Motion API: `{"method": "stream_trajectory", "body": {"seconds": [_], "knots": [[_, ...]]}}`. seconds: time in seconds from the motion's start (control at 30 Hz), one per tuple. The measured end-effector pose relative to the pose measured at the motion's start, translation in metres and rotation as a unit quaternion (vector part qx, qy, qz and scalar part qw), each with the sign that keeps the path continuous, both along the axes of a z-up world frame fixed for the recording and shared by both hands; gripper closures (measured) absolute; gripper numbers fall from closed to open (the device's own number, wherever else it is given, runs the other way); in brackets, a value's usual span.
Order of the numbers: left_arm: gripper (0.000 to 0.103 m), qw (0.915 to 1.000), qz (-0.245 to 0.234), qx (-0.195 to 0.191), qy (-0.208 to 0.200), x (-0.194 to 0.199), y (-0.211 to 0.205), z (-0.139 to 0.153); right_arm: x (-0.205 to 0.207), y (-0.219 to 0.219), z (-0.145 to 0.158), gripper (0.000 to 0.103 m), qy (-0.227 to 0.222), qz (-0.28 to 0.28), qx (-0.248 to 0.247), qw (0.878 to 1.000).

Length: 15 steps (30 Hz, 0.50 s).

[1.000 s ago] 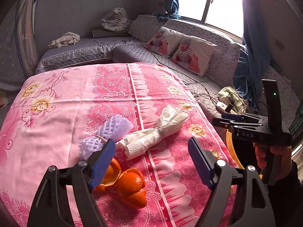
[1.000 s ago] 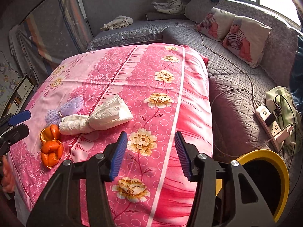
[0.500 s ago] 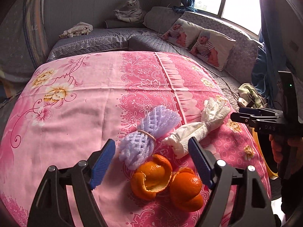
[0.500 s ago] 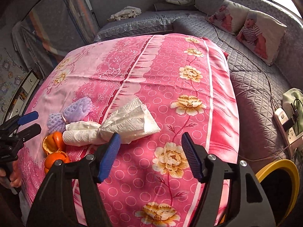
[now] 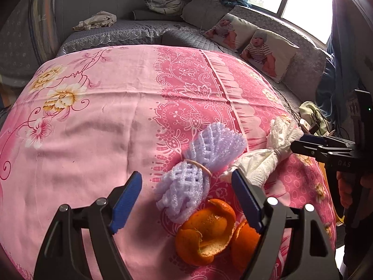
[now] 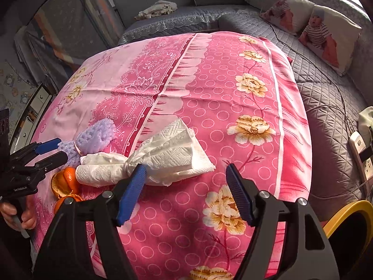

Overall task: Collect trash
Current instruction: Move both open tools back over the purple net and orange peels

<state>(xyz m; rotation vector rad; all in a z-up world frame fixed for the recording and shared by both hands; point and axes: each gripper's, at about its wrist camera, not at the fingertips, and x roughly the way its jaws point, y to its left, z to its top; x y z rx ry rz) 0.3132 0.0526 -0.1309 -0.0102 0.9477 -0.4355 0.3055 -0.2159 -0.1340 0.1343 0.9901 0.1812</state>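
Observation:
On the pink flowered tablecloth (image 5: 98, 126) lie a purple foam net (image 5: 200, 163), a white tissue bundle (image 5: 263, 161) tied in the middle, and orange peels (image 5: 205, 231). My left gripper (image 5: 186, 179) hovers open just above the foam net, with the peels under its right finger. In the right wrist view, the tissue bundle (image 6: 163, 154) lies just beyond my right gripper (image 6: 185, 170). Its jaws are opening and its pads press on nothing. The foam net (image 6: 93, 137) and peels (image 6: 65, 179) lie to the left, beside the left gripper (image 6: 53, 150).
A yellow-rimmed bin (image 6: 345, 212) stands below the table's right edge. A grey quilted sofa (image 6: 326, 88) wraps around the back and right, with picture cushions (image 5: 268, 49), a cable and a power strip (image 6: 360, 149). A hand (image 6: 21, 217) holds the left gripper's grip.
The left gripper came down and leftward, so the foam net now sits between its fingers. The right gripper moved in toward the tissue bundle and its jaws widened.

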Motion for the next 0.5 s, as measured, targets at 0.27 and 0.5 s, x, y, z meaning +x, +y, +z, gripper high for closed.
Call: {"method": "stream_trajectory", "body": {"seconds": [0.27, 0.5], "knots": [[0.028, 0.9998, 0.004, -0.002, 0.021, 0.013, 0.000, -0.017, 0.018, 0.002, -0.006, 0.035, 0.005, -0.010, 0.008, 1.000], [0.039, 0.9996, 0.000, 0.007, 0.029, 0.021, -0.004, -0.027, 0.035, 0.005, -0.010, 0.035, 0.009, -0.011, 0.011, 1.000]]}}
